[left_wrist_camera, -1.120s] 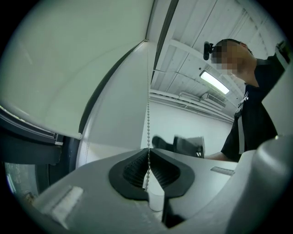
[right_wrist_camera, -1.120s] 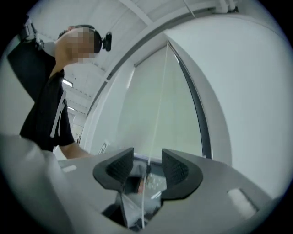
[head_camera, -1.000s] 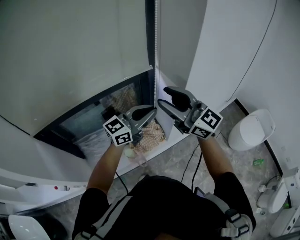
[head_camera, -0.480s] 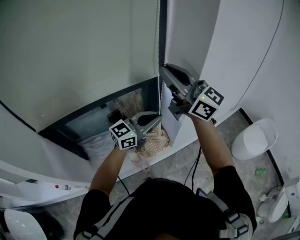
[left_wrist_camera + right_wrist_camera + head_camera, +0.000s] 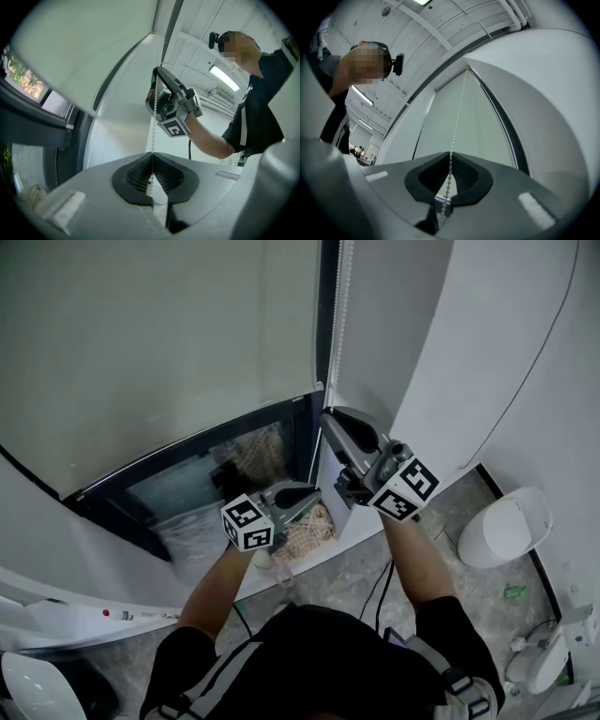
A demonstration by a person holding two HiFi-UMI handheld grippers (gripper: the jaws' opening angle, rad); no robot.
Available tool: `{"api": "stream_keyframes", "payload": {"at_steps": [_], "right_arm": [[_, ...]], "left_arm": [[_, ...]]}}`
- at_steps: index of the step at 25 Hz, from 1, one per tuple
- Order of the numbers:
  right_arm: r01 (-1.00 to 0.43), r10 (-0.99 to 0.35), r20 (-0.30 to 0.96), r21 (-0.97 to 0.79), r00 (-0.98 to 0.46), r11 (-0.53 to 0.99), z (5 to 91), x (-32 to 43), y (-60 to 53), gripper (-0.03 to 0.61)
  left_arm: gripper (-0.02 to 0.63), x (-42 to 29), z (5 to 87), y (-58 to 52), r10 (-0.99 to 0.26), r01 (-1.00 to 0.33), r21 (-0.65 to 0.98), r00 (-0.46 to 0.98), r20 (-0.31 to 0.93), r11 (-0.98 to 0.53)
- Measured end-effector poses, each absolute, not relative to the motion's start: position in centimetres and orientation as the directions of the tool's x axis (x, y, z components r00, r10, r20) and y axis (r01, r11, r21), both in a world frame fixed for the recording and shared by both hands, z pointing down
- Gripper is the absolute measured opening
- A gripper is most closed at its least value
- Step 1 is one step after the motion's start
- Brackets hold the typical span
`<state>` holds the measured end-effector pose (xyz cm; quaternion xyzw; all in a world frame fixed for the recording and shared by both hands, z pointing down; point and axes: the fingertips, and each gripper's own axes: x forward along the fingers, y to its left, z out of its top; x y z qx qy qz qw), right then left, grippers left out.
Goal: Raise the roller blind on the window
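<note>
The pale roller blind (image 5: 159,352) covers most of the window, with its bottom bar above a strip of bare glass (image 5: 225,470). A white bead chain (image 5: 339,324) hangs down the blind's right side. My left gripper (image 5: 307,493) is the lower one and is shut on the chain; in the left gripper view the bead chain (image 5: 153,122) runs up out of its closed pads (image 5: 140,171). My right gripper (image 5: 330,420) sits higher on the chain, and its jaws are closing. The bead chain (image 5: 457,117) is pinched between its pads (image 5: 464,173).
A white wall column (image 5: 450,352) stands just right of the chain. On the grey floor are a white bin (image 5: 506,526), a black cable (image 5: 380,582) and small items at the right. White furniture (image 5: 56,615) lies at the lower left.
The right gripper rose up the chain with open jaws, came down a little and closed its jaws round the chain. The left gripper stayed shut on the chain and sank slightly.
</note>
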<state>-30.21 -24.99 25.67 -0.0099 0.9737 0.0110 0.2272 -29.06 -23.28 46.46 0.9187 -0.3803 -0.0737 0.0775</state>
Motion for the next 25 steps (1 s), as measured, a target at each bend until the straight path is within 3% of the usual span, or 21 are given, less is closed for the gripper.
{"api": "stream_keyframes", "payload": {"at_steps": [6, 9, 13, 18, 25], "right_arm": [[-0.038, -0.047, -0.234, -0.041, -0.971, 0.998, 39.0, -30.0, -25.4, 0.017], [-0.035, -0.047, -0.178, -0.066, -0.983, 0.997, 42.4, -29.3, -25.1, 0.017], [-0.035, -0.047, -0.177, -0.067, -0.983, 0.997, 42.6, -28.7, -25.0, 0.017], [-0.033, -0.039, -0.161, -0.037, -0.986, 0.999, 42.5, -28.7, -24.8, 0.017], [-0.026, -0.032, -0.156, -0.040, -0.987, 0.999, 42.6, -28.3, -24.2, 0.017]], "left_arm": [[0.019, -27.3, 58.8, -21.5, -0.654, -0.672, 0.303, 0.736, 0.175, -0.676], [0.100, -27.5, 60.6, -20.8, -0.643, -0.676, 0.313, 0.734, 0.217, -0.667], [0.140, -29.8, 57.0, -21.2, -0.693, -0.690, 0.309, 0.711, 0.122, -0.654], [0.140, -32.2, 45.3, -23.2, -0.721, -0.695, 0.209, 0.688, -0.087, -0.688], [0.140, -29.9, 30.0, -24.4, -0.589, -0.605, 0.047, 0.750, -0.301, -0.795]]}}
